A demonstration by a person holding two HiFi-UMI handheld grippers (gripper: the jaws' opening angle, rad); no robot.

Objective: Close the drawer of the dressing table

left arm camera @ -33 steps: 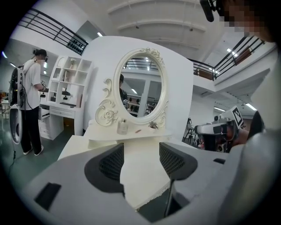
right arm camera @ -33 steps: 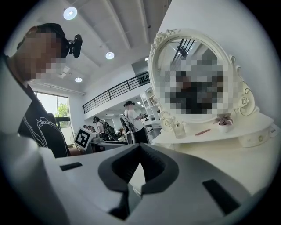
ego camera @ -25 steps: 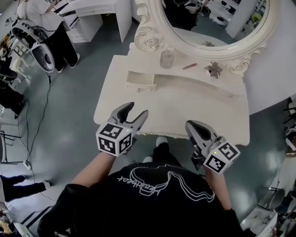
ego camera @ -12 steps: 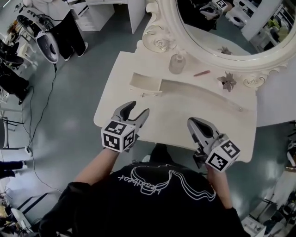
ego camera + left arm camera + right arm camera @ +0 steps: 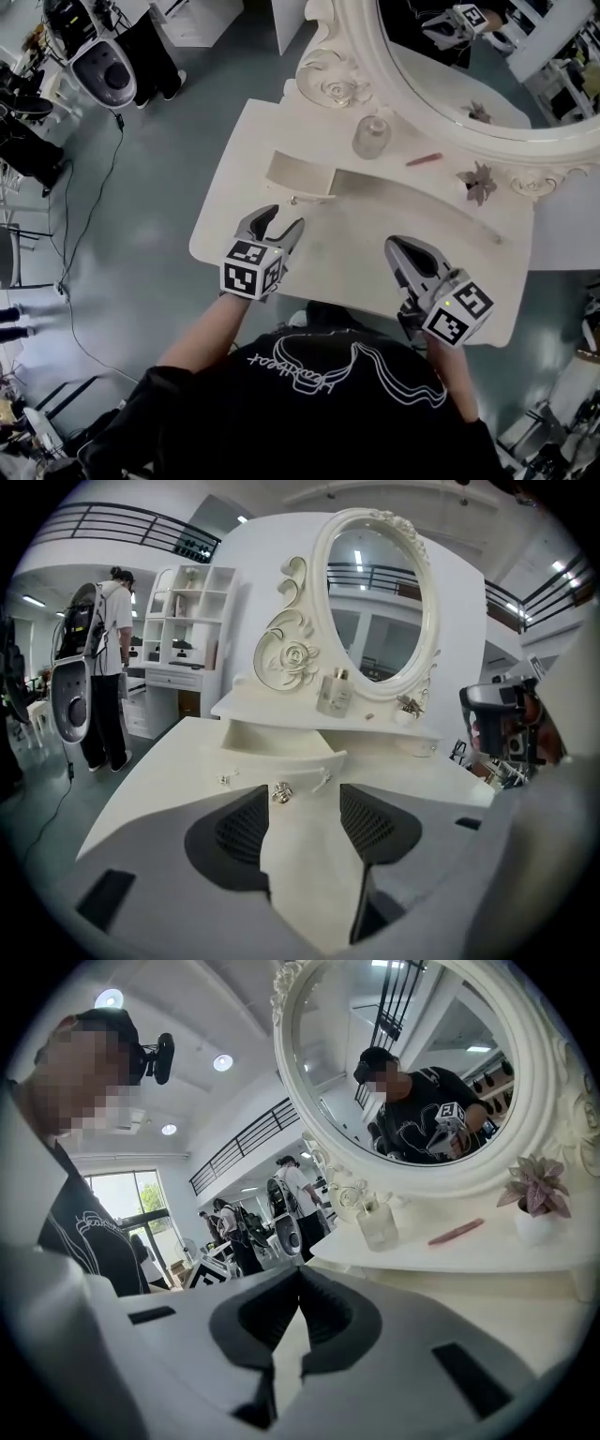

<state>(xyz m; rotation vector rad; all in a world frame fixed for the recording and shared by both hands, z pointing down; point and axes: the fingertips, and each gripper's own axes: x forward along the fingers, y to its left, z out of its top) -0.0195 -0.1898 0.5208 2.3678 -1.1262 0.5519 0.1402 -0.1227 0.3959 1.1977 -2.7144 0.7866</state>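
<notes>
The white dressing table has its small left drawer pulled out, its inside bare. In the left gripper view the drawer is straight ahead, its metal knob just beyond the fingertips. My left gripper is open over the tabletop, a short way in front of the drawer, with nothing between its jaws. My right gripper hovers shut and empty over the table's right front part; in its own view the right gripper has its tips touching.
An oval mirror in an ornate frame stands at the back. On the raised shelf below it sit a glass bottle, a pink stick and a small plant. A person stands left of the table; a cable crosses the floor.
The head view has swung, so the table sits more to the right and turned. My left gripper has edged closer to the drawer front. The drawer stays out; both grippers keep their states.
</notes>
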